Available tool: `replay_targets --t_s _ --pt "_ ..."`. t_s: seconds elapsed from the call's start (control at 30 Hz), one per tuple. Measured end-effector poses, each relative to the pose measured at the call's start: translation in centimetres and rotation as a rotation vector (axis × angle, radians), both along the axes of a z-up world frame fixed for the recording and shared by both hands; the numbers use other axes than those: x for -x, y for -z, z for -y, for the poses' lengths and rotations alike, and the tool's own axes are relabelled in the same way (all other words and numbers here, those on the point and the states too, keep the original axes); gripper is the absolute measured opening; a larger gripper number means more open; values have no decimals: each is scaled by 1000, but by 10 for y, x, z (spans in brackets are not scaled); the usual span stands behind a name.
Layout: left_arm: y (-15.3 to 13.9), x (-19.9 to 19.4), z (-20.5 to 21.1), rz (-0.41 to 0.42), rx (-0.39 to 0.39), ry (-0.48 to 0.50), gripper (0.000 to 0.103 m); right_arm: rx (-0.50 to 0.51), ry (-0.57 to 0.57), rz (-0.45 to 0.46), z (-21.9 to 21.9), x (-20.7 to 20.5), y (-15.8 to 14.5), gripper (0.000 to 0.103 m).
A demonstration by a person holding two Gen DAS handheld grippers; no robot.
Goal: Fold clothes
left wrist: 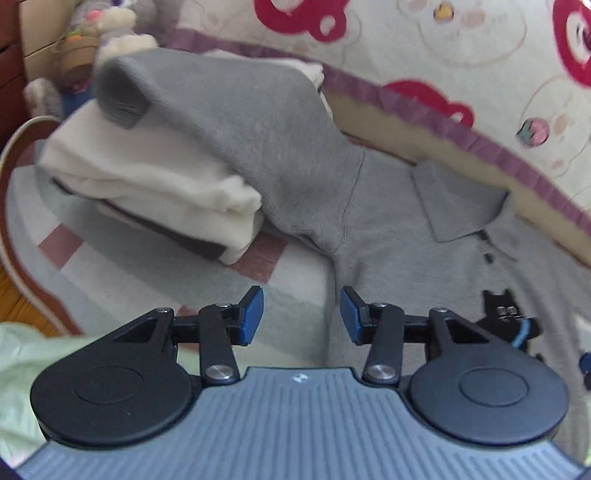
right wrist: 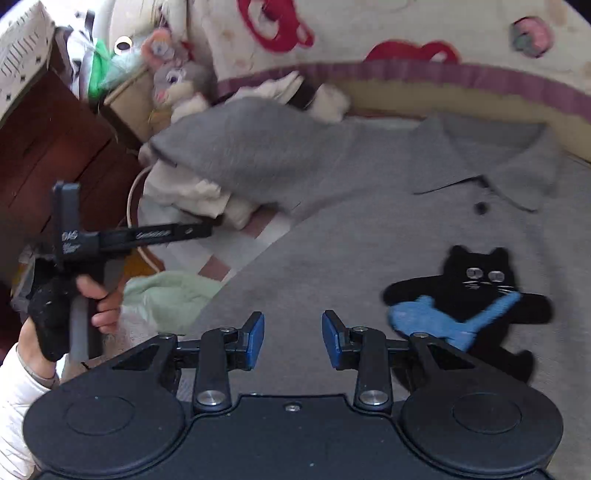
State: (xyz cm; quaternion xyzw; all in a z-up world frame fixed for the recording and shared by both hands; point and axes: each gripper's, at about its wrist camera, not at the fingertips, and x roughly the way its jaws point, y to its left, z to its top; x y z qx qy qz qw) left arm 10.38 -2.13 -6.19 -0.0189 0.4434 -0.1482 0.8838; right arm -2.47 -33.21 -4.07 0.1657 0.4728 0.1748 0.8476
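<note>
- The grey polo shirt [right wrist: 332, 229] is lying front-up on the bed, collar [right wrist: 491, 158] pointing toward the cream quilt with red patterns [right wrist: 369, 33] at the back, hem end running toward the cameras, so its long axis goes pretty much near-to-far.
- The black cat patch [right wrist: 476, 295] holding a blue fish sits on the chest, below the button placket.
- One sleeve [left wrist: 229, 122] sticks out to the left, across the body's axis, draped up and over a stack of folded cream clothes [left wrist: 147, 177]. Its cuff sits on top of that stack.
- Left gripper [left wrist: 301, 317] hovers right over the shirt's side edge below the armpit, blue pads spread apart with nothing between them.
- Right gripper [right wrist: 293, 339] is above the shirt's lower front, left of the cat, fingers also parted and empty.
- In the right wrist view, the person's left hand [right wrist: 74, 306] shows up at the left edge in a dark fingerless glove, wrapped round the other gripper's handle.
- A pale green cloth [right wrist: 166, 295] is bunched just beside the shirt's near-left edge.
- A plush bunny [right wrist: 177, 81] is behind the stack, kinda blurry.
</note>
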Motion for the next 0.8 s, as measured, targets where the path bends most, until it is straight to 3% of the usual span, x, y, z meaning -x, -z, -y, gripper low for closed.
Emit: replay_targets --t_s 0.17,0.23,0.27,0.37,0.43,0.47,0.5,0.53,0.67,0.7,0.77,0.8 --pt "51 -60 38 -55 -56 56 46 -37 -232 -227 -87 -55 56 41" --pt "67 -76 51 -85 -80 103 47 -58 -298 -270 -111 -57 68 43" --pt "73 -83 54 -101 -69 109 47 -58 -328 -285 -123 -57 73 49" --pt "89 -99 57 -143 -5 105 51 73 -371 -264 -147 -48 83 57" --pt "90 -101 60 -98 -17 112 52 188 -384 -240 -159 -41 90 59" --pt "89 -102 64 -69 -39 129 49 215 -392 -226 -162 -36 94 52" --pt "87 -99 67 -38 -57 158 22 209 -409 -203 -163 -31 97 39" --pt "85 -95 70 -5 -69 190 10 186 -425 -182 -163 -28 99 11" --pt "48 -73 73 245 -156 206 10 43 -469 -158 -155 -29 104 4" --pt "40 -73 70 241 -123 194 10 28 -485 -177 -160 -26 107 3" --pt "47 -81 65 116 -48 155 12 -1 -517 -215 -170 -21 114 3" --pt "59 -87 67 48 -66 145 17 -16 -532 -235 -175 -19 117 3"
